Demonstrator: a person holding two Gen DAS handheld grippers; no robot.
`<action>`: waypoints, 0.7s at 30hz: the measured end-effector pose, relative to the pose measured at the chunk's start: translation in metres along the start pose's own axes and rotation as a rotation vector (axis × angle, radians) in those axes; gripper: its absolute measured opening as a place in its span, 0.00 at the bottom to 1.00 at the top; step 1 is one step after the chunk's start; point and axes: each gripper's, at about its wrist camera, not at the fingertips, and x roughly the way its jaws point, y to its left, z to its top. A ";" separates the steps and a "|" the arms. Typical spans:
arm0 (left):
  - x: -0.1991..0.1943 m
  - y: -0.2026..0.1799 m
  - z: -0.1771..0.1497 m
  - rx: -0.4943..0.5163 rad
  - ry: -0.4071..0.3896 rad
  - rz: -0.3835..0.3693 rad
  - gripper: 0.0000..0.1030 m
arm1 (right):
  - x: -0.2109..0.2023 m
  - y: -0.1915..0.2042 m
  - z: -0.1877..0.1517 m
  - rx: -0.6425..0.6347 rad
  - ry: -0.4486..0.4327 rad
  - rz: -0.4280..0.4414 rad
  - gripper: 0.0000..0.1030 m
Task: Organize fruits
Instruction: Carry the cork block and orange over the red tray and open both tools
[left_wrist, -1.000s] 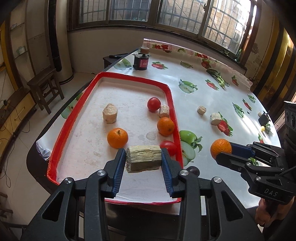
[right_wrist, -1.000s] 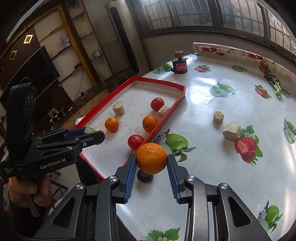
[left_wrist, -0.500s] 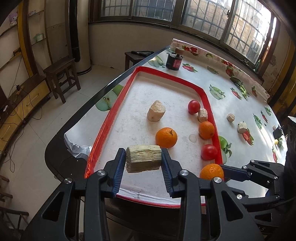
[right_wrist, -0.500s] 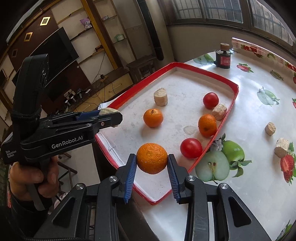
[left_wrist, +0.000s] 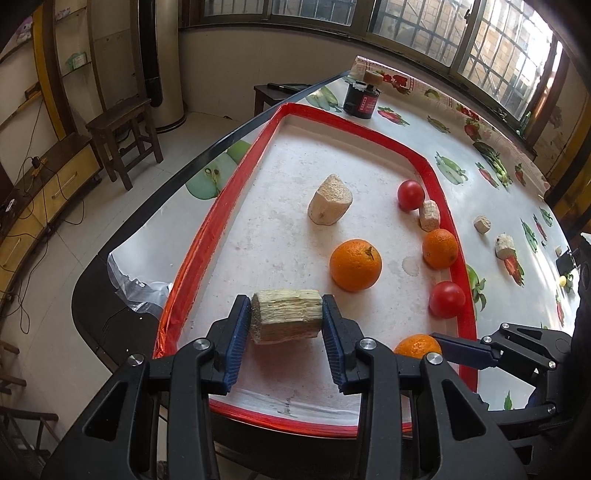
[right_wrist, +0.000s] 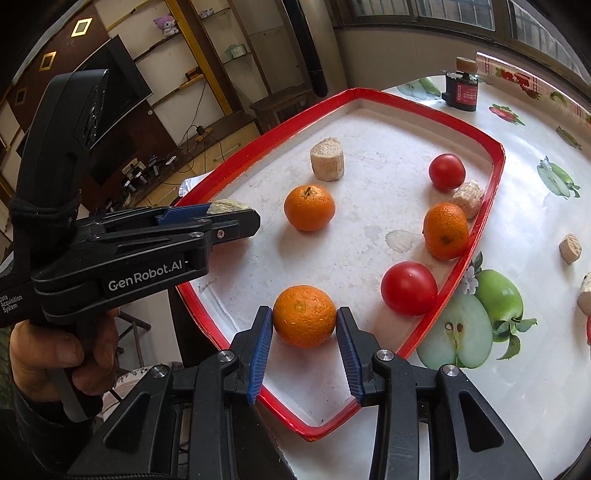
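Note:
My left gripper is shut on a pale sugarcane chunk, held above the near left part of the red-rimmed tray. My right gripper is shut on an orange, held over the tray's near corner; that orange also shows in the left wrist view. In the tray lie two oranges, two tomatoes and two cane pieces.
Two cane pieces lie on the fruit-print tablecloth right of the tray. A dark jar stands at the table's far end. The table edge drops to the floor at left, where a wooden stool stands.
Both grippers have moved left and over the tray with their loads. The right gripper's orange now hangs above the tray's near corner instead of the tablecloth.

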 end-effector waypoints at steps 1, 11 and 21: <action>0.000 0.000 -0.001 0.000 0.001 0.005 0.35 | 0.000 0.000 0.000 0.000 -0.001 0.000 0.37; -0.009 -0.005 0.000 0.003 -0.016 0.046 0.53 | -0.022 -0.006 -0.005 0.018 -0.041 0.013 0.46; -0.026 -0.028 0.002 0.033 -0.050 0.025 0.53 | -0.075 -0.040 -0.027 0.098 -0.130 -0.025 0.46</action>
